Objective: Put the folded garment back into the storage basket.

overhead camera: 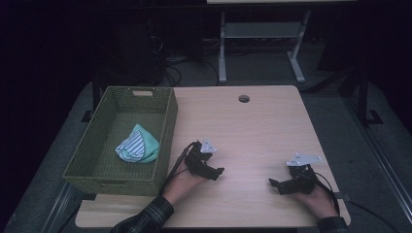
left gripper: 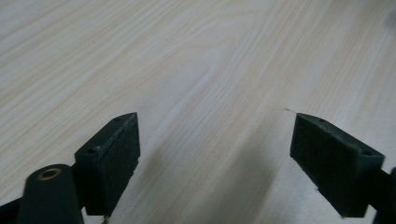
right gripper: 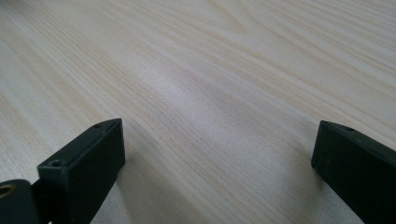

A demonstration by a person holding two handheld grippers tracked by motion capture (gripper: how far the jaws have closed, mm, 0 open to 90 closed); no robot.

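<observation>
Cloth [overhead camera: 138, 145], a striped and teal bundle, lies inside the green basket [overhead camera: 167, 127], towards the basket's right wall, so the putting-away looks done and the hands seem to be resting. Just right of the basket, the left gripper [overhead camera: 217, 173] sits low over the table [overhead camera: 257, 126] with its jaws spread wide and nothing between them. Farther right of the basket, near the table's front corner, the right gripper [overhead camera: 275, 184] is likewise wide apart and empty. Any next move would probably call for another item to fetch, and no loose one lies on the wood. From above, the high view gives basket, cloth and both hands together; the left gripper view and right gripper view give bare wood grain between black pads [left gripper: 114, 163], confirming empty jaws.
</observation>
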